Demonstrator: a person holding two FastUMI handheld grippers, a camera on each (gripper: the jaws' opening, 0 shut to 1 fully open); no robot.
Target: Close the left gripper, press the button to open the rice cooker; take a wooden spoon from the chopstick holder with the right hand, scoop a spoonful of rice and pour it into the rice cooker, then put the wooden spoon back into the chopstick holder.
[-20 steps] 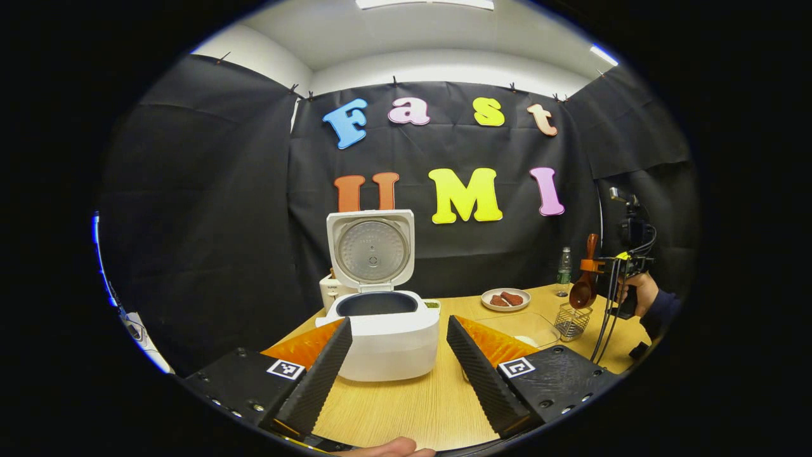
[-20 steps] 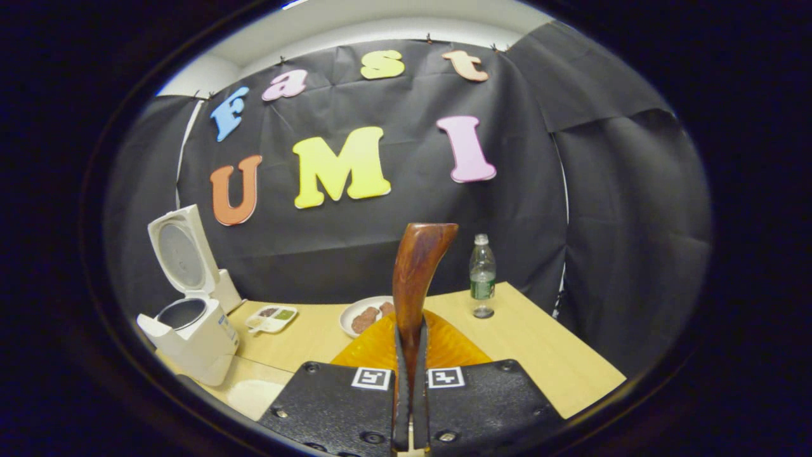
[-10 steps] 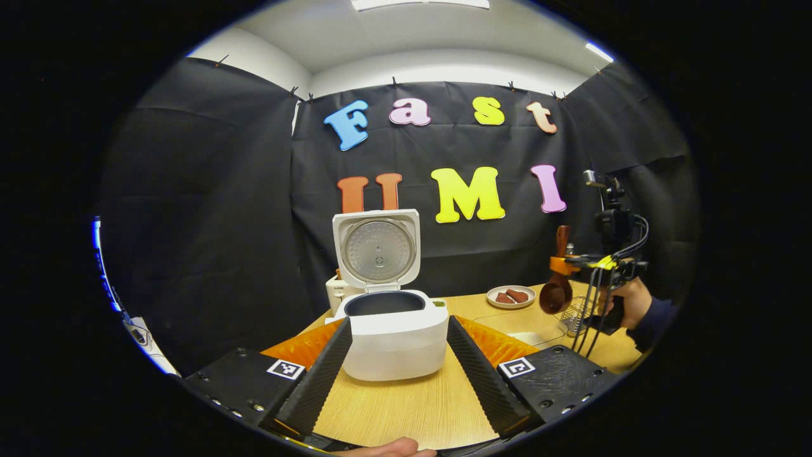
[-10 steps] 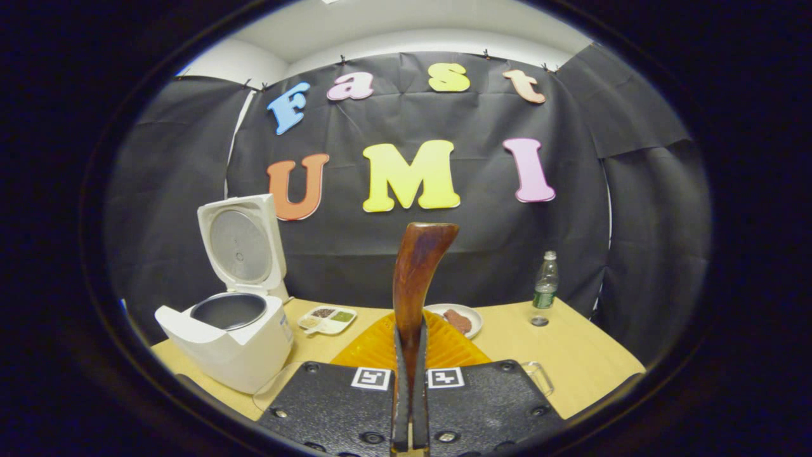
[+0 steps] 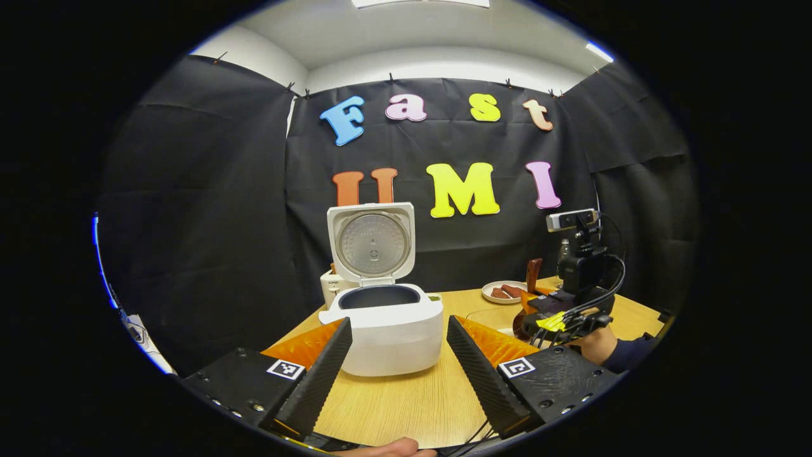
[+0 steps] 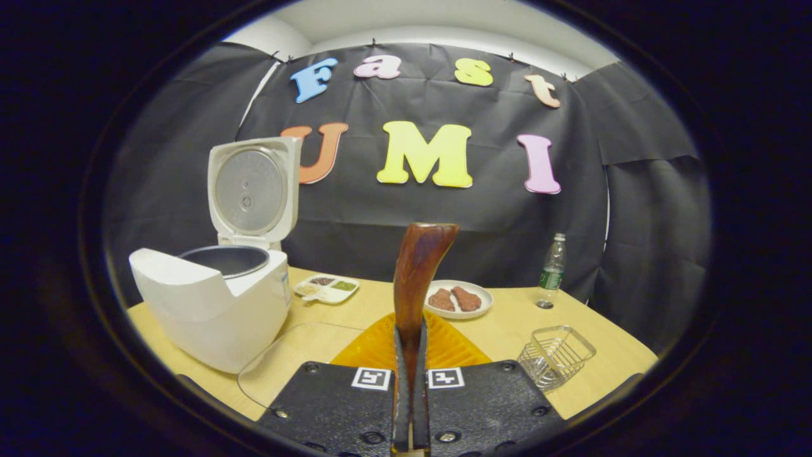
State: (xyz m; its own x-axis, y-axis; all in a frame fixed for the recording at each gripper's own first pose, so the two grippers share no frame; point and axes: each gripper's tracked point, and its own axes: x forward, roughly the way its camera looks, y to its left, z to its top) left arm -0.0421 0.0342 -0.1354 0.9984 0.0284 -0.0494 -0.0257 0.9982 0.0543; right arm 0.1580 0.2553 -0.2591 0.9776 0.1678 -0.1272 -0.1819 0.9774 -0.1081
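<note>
**Now: spoon pinched, cooker open**

Here the right gripper clamps both ribbed fingers on the glossy, curved wooden spoon, handle upright. The left gripper hangs spread wide before the smooth white rice cooker, whose lid stands raised on the pale woodgrain table. The wire chopstick holder sits at right.

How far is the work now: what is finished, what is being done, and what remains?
Done: the white rice cooker stands with its lid up, and the wire chopstick holder has no spoon in it. In hand: the right gripper is shut on the brown wooden spoon, held low over the clear rice container. Left: scoop, pour, return the spoon.
</note>
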